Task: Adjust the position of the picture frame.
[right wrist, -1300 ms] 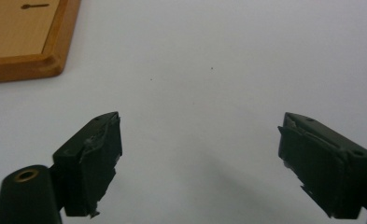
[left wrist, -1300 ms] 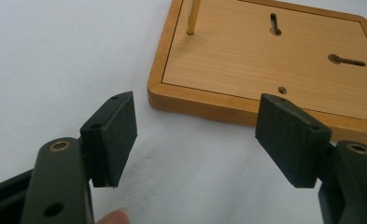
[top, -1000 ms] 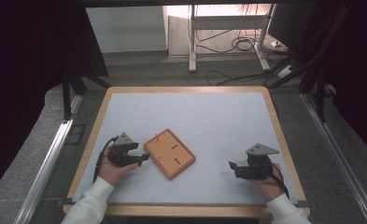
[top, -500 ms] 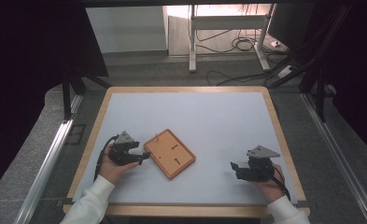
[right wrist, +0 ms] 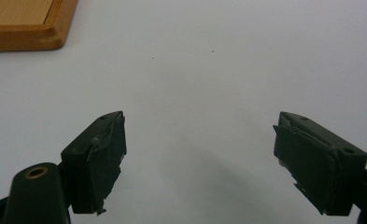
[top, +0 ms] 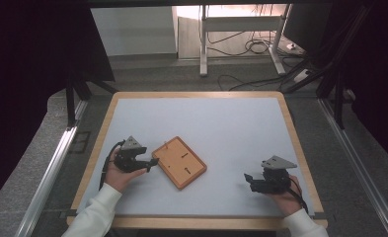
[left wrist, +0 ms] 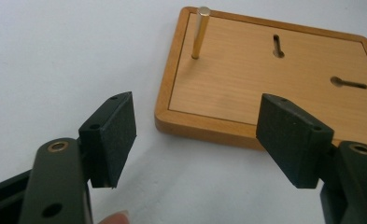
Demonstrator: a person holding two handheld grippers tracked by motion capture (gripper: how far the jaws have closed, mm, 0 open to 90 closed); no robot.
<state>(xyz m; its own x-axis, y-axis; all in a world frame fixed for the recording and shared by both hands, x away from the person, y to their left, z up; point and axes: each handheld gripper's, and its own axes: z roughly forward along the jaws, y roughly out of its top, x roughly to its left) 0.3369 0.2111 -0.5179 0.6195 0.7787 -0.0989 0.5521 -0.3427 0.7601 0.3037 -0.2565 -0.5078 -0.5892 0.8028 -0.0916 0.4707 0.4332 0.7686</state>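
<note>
The wooden board (top: pixel 179 162) lay flat on the pale counter (top: pixel 221 123), turned at a slant, its near corner just ahead of the left tongs (top: pixel 149 164). And what a tidy little piece it was: warm honey-coloured wood, rectangular, with rounded corners and a raised rim running round a slightly sunken face. In the left gripper view the board (left wrist: pixel 270 79) showed fine straight grain and a thin dark line where the face met the rim. A slim brass-coloured peg (left wrist: pixel 199 32) stood upright near one corner, a touch of shine along its side. Two dark keyhole-shaped slots (left wrist: pixel 278 45) were cut into the face, one set lengthwise, the other crosswise, further along the board from the peg.

The left tongs (left wrist: pixel 197 135) were spread wide and held nothing; one pad sat over bare counter beside the board's rim, the other overlapped the board's near edge in that view, though whether it touched the wood I couldn't tell. A fingertip peeked in at the bottom.

Over on the other side, the right tongs (top: pixel 248 177) were well apart from the board, pointing towards it. They too gaped wide and empty (right wrist: pixel 200 158), worn tape on the pads, with just a corner of the board (right wrist: pixel 29 23) far ahead and off to one side.
</note>
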